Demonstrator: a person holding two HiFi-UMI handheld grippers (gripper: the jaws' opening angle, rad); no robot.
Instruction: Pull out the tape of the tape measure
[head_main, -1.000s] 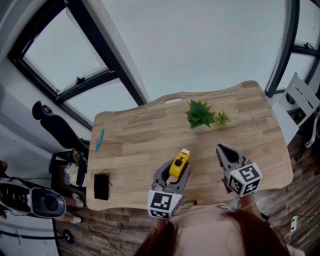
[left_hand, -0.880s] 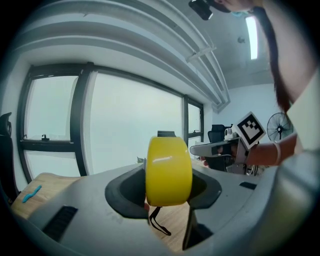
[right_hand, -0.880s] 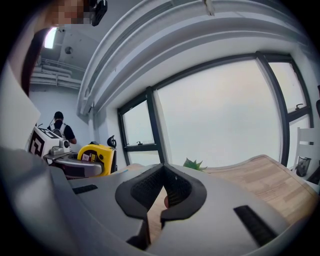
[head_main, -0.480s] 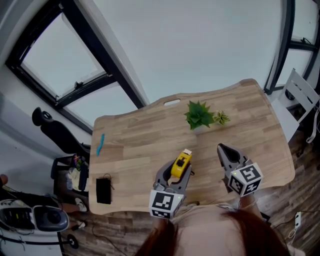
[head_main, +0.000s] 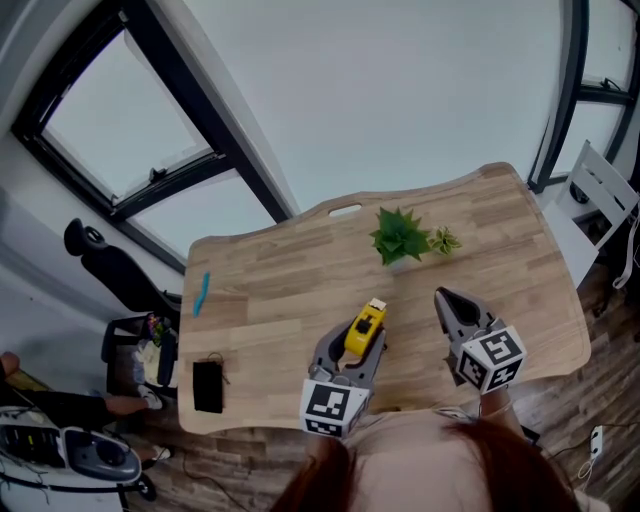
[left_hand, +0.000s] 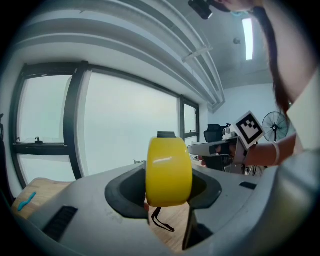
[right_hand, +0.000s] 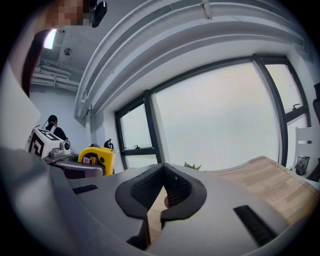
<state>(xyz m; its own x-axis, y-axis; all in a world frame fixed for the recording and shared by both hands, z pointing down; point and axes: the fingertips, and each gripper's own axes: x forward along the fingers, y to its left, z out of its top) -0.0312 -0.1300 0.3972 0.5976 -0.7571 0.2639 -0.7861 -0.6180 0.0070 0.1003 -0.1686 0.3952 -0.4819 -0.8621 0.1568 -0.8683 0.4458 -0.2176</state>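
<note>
So the left claw (head_main: 362, 342) has its jaws clamped on the chunky yellow plastic tape measure (head_main: 365, 327), holding it over the front part of the light wooden counter (head_main: 280, 270). A thin black cord loop (left_hand: 161, 223) dangles under it. The right claw (head_main: 446, 300) sits near it on the right, jaws pressed together with nothing in them. A small spiky green plant (head_main: 399, 232) stands further back on the counter.

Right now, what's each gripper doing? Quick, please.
Left gripper: closed on the yellow tape measure.
Right gripper: closed, nothing in its tongs.
</note>
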